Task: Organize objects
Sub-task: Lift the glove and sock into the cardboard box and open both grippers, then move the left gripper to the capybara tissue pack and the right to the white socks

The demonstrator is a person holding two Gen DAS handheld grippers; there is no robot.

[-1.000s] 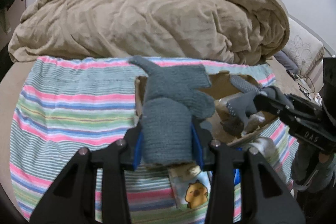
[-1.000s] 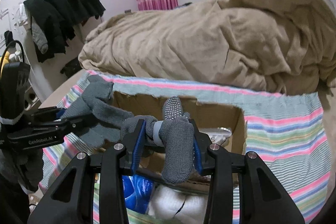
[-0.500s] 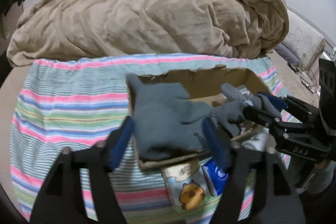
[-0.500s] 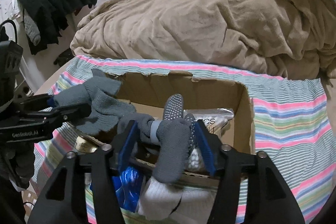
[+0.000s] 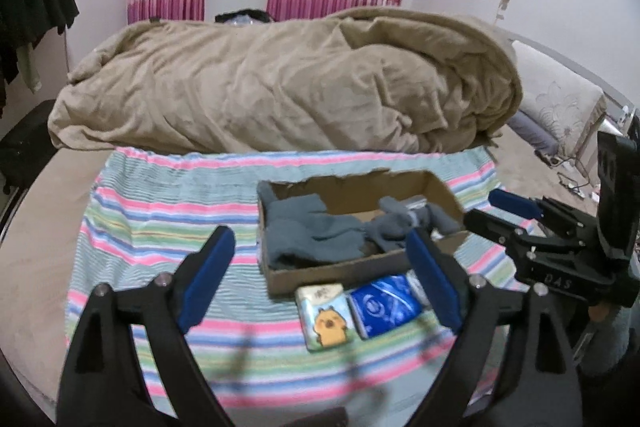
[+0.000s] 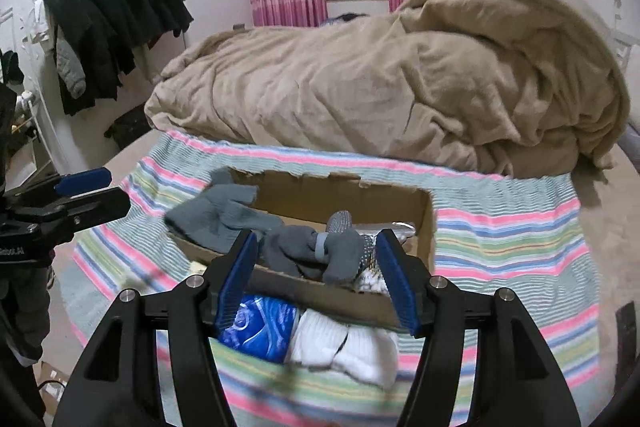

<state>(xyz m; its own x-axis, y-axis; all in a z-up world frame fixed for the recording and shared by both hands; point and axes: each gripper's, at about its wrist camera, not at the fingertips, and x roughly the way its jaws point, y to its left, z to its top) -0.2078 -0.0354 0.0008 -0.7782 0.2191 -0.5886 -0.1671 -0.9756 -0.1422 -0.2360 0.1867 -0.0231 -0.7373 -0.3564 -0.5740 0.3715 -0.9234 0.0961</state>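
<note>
An open cardboard box [image 5: 352, 271] sits on a striped cloth [image 5: 160, 227] on the bed. A grey knit glove [image 5: 316, 235] lies in its left half and also shows in the right wrist view [image 6: 224, 215]. A second grey glove with grip dots [image 6: 320, 251] lies in the box's right half [image 5: 404, 223]. My left gripper [image 5: 320, 279] is open and empty, back from the box's near side. My right gripper [image 6: 316, 275] is open and empty, just short of the dotted glove.
In front of the box lie a tissue pack with a cartoon animal [image 5: 326, 315], a blue packet [image 5: 384, 301] and white socks [image 6: 344, 347]. A large tan blanket [image 5: 280, 87] is heaped behind. Dark clothes [image 6: 116, 23] hang at the left wall.
Both grippers have opened and let their gloves drop into the box. Both have drawn back and up from the box.
</note>
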